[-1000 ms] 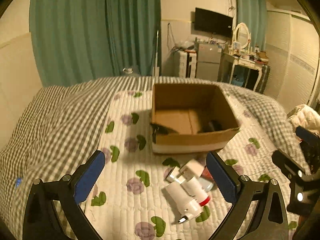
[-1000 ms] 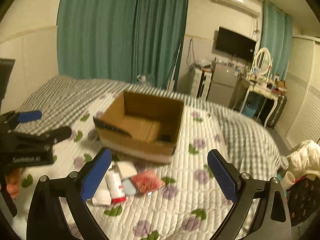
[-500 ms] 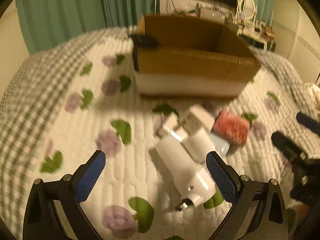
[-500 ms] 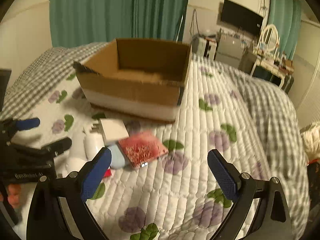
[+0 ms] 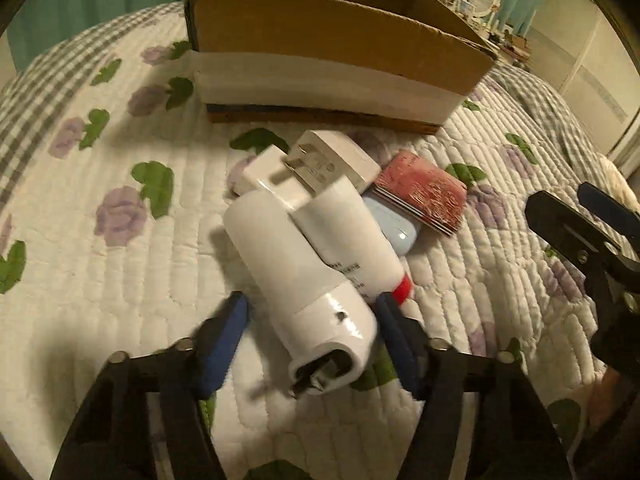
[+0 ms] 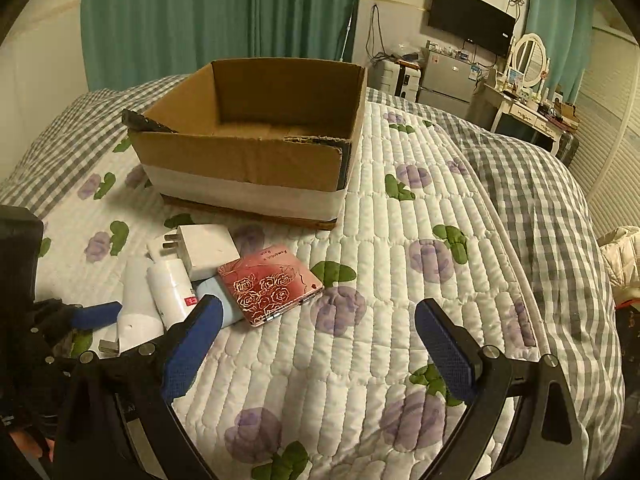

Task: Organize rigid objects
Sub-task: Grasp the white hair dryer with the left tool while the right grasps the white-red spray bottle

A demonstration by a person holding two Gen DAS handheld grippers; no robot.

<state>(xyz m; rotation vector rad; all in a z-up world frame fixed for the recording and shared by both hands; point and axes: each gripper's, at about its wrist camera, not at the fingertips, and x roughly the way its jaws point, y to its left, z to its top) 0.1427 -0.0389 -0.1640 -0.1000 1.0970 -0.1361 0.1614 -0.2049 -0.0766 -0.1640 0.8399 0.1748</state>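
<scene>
A pile of small objects lies on the quilted bed in front of an open cardboard box (image 5: 332,36) (image 6: 256,148). My left gripper (image 5: 312,320) is open, its blue pads on either side of a white cylindrical plug adapter (image 5: 304,284) (image 6: 134,300); the left pad does not touch it. Beside it lie a white tube with a red cap (image 5: 352,240) (image 6: 172,284), a white charger (image 5: 324,164) (image 6: 208,250), a light blue case (image 5: 396,228) and a red rose-patterned box (image 5: 422,192) (image 6: 270,282). My right gripper (image 6: 316,344) is open and empty, above the quilt right of the pile.
The bed has a white flowered quilt (image 6: 400,280) and a grey checked cover (image 6: 552,208). Green curtains (image 6: 224,16), a TV, a small fridge and a dressing table stand beyond the bed. White clothing (image 6: 624,256) lies at the far right.
My left gripper has dropped low and moved forward onto the pile, its jaws narrowing around the white adapter. My right gripper has moved lower and closer to the pile.
</scene>
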